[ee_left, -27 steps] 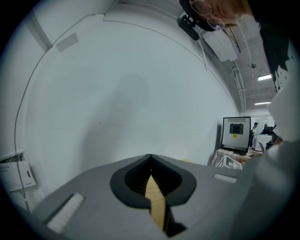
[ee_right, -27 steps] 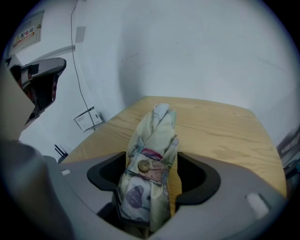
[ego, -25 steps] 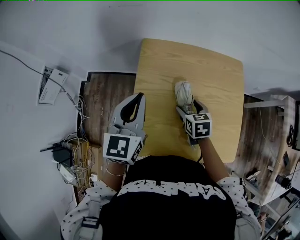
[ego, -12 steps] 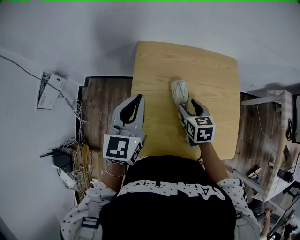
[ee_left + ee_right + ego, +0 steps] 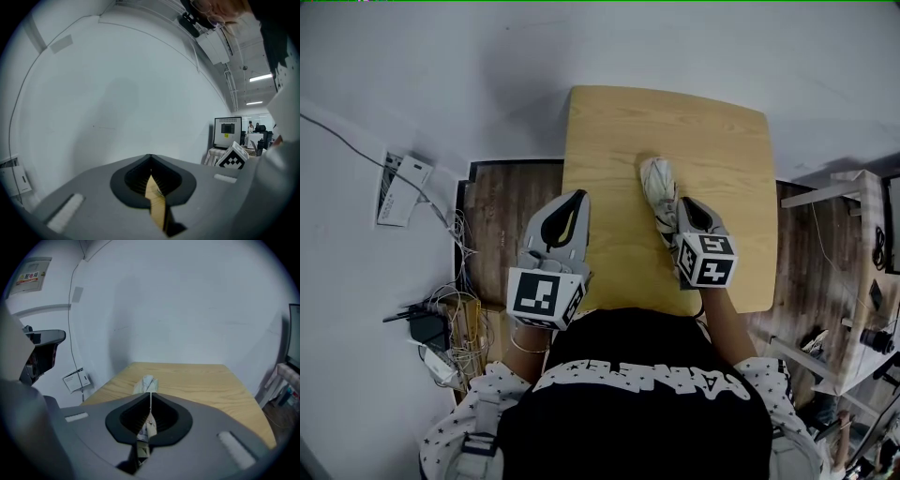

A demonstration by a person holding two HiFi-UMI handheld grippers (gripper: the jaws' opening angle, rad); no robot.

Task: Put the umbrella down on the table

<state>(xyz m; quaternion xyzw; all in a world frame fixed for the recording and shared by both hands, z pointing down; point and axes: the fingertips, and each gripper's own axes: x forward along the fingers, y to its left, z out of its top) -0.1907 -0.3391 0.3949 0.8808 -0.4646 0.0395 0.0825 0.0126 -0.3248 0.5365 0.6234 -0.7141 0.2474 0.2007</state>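
Note:
A folded cream umbrella lies flat on the light wooden table, its length running away from me. In the right gripper view the umbrella pokes out beyond the jaw tips and shows through the gap under them. My right gripper hovers over the umbrella's near end. Its jaws are closing, the tips meet, and nothing is pinched between them. My left gripper hangs by the table's left edge, shut and empty.
White walls stand behind and left of the table. A white box is fixed to the wall, with cables and adapters on the floor. A light rack stands at the right, and a monitor further off.
The right gripper's jaws have come together, and it has lifted and drawn back a little from the umbrella. The umbrella stays lying on the table. The left gripper has not moved.

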